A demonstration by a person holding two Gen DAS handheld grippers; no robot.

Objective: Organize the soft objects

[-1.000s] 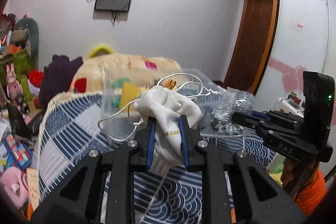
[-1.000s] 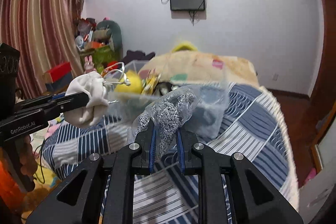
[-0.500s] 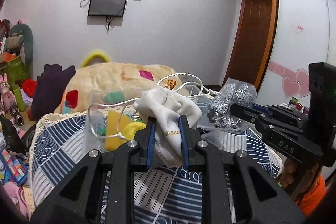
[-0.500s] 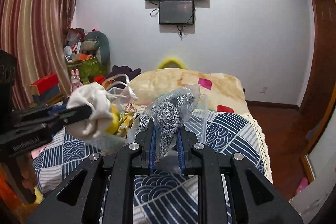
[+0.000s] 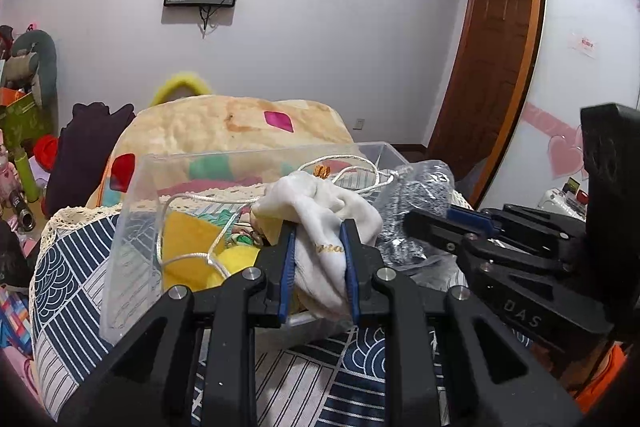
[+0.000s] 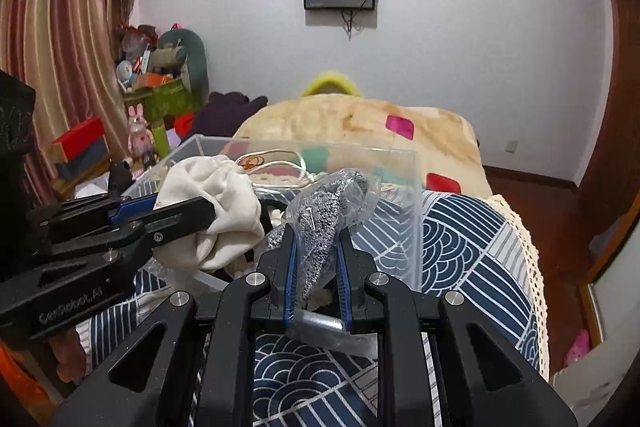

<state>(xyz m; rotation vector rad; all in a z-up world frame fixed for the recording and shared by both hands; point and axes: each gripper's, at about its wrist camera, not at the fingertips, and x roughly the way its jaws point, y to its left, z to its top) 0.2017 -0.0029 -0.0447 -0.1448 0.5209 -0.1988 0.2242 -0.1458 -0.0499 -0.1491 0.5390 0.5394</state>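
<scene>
A grey knit item in a clear plastic bag (image 6: 328, 223) is pinched between the blue pads of the right tongs (image 6: 316, 267). Just to its left, a white drawstring pouch (image 6: 212, 211) is clamped by the left tongs (image 6: 200, 213). Both are held over a clear plastic bin (image 6: 400, 195) on the patterned bed (image 6: 472, 247).

white pouch (image 5: 320, 223) and bagged grey knit (image 6: 326, 223) held over clear bin (image 5: 132, 227).
</scene>
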